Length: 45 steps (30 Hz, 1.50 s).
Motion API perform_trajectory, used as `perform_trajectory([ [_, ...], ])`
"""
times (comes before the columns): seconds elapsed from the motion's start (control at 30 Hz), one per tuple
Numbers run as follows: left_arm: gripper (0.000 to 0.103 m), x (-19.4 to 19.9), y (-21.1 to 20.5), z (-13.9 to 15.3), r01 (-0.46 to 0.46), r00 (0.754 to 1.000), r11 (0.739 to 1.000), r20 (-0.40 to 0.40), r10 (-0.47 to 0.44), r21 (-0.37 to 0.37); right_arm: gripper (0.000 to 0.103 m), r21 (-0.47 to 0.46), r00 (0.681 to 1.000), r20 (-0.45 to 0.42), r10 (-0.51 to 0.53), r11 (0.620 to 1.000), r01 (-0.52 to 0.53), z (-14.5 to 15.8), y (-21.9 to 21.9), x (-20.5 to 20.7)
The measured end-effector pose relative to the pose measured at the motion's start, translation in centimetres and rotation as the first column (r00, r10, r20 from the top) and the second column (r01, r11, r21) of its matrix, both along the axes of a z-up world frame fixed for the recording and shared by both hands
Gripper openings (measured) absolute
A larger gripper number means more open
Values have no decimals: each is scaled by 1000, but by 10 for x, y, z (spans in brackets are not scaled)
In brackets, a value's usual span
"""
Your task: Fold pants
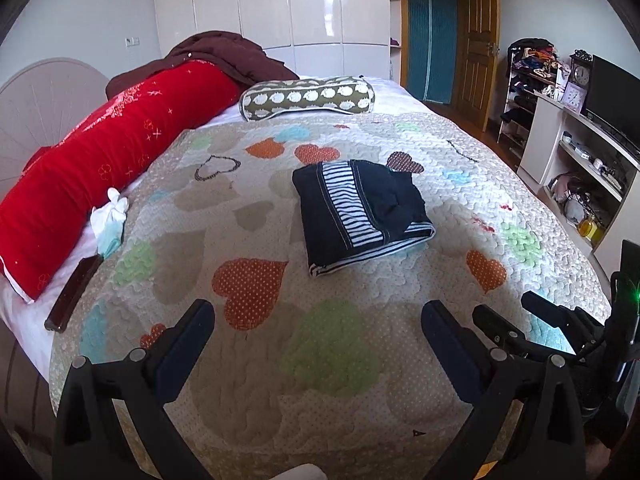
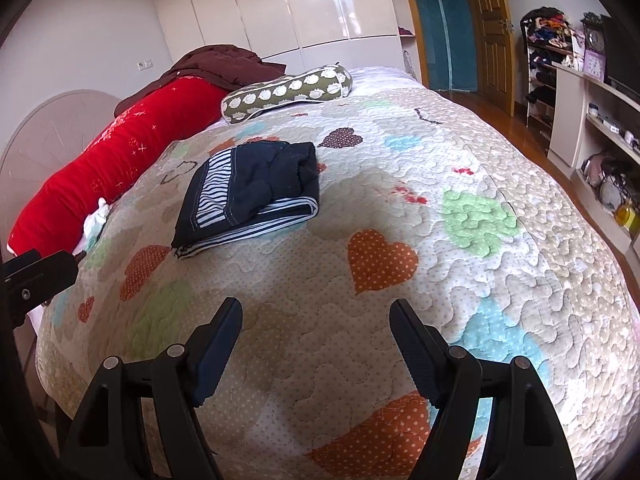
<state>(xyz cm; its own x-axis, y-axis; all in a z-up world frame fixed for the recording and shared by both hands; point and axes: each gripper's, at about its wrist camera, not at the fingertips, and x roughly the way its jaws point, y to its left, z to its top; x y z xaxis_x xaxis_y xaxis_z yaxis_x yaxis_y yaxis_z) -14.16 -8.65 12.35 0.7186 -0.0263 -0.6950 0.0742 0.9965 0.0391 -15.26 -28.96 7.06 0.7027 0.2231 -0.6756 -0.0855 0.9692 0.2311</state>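
The dark navy pants (image 1: 360,212) with a black-and-white striped band lie folded into a compact square on the heart-patterned quilt (image 1: 256,360); they also show in the right wrist view (image 2: 250,196). My left gripper (image 1: 318,312) is open and empty, held above the quilt well short of the pants. My right gripper (image 2: 316,312) is open and empty, also back from the pants, which lie ahead and to its left. The right gripper's fingers (image 1: 536,308) show at the right edge of the left wrist view.
A long red bolster (image 1: 100,168), a dark red blanket (image 1: 224,52) and a patterned roll pillow (image 1: 308,98) lie at the far side. White cloth (image 1: 110,216) and a dark flat object (image 1: 72,294) sit at the left. Shelving with a TV (image 1: 580,152) stands right.
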Motion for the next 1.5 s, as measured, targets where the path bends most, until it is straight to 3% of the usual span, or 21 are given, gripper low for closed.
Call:
perform_trajectory([
  [1.5, 103, 10, 0, -20, 18, 996, 999, -92, -21, -27, 80, -111, 999, -17, 29, 993, -31, -10, 30, -2],
])
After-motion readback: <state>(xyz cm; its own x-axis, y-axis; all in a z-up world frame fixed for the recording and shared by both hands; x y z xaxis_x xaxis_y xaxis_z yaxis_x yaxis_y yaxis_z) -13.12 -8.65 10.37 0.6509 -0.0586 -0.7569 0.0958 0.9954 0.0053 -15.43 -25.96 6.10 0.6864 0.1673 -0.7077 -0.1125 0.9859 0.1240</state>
